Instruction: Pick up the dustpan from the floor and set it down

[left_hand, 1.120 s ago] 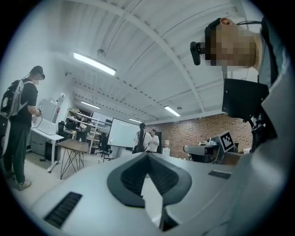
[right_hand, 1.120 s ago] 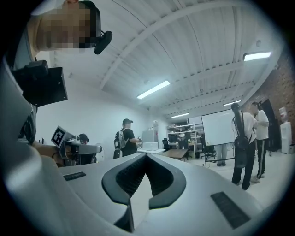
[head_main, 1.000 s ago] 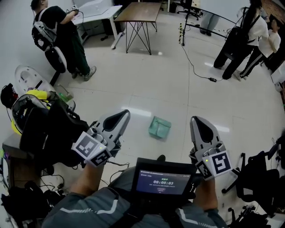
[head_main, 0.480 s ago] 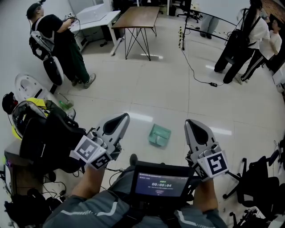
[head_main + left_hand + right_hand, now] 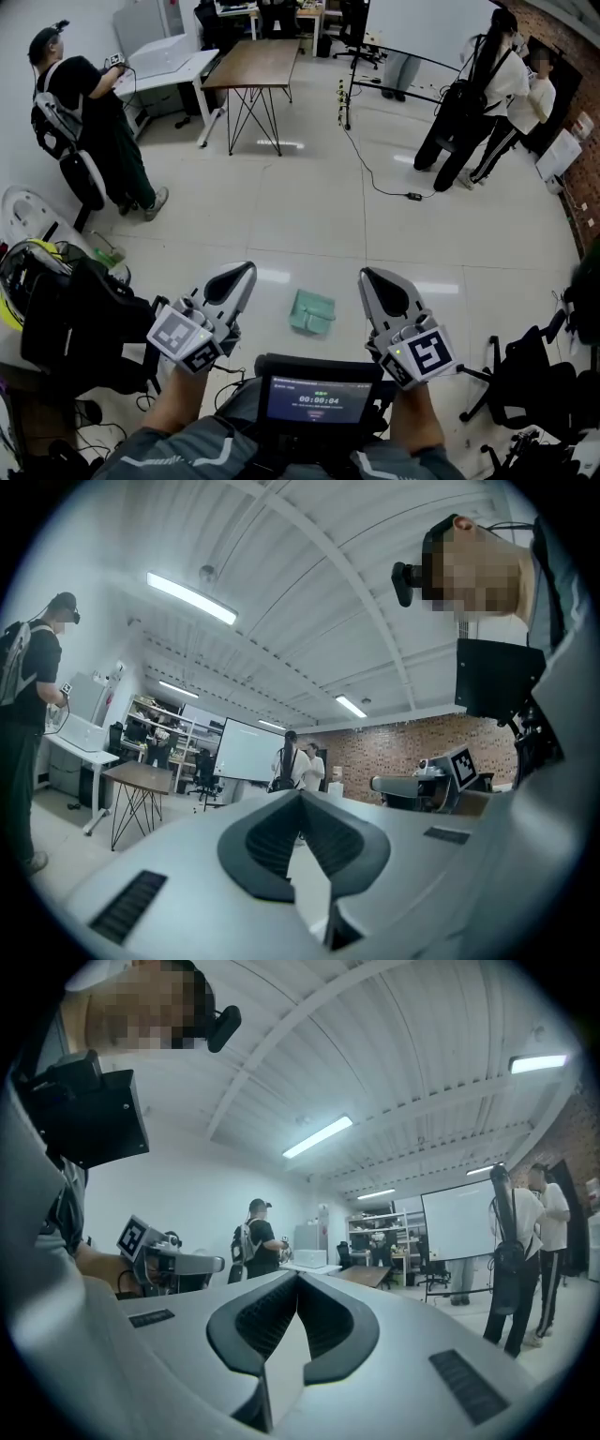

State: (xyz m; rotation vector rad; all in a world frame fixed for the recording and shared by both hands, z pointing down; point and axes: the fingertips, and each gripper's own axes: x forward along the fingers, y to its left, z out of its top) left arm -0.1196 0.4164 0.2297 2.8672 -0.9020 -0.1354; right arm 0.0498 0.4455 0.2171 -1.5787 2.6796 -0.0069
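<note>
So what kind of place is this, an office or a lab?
Probably an open lab or workshop-style office: a wooden table and white desk on a tiled floor, a large whiteboard, and a brick wall at one side.

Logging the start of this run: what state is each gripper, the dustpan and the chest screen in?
Left gripper: shut, empty.
Right gripper: shut, empty.
Dustpan: lying on the floor, untouched by either gripper.
Chest screen: lit, showing a timer.
</note>
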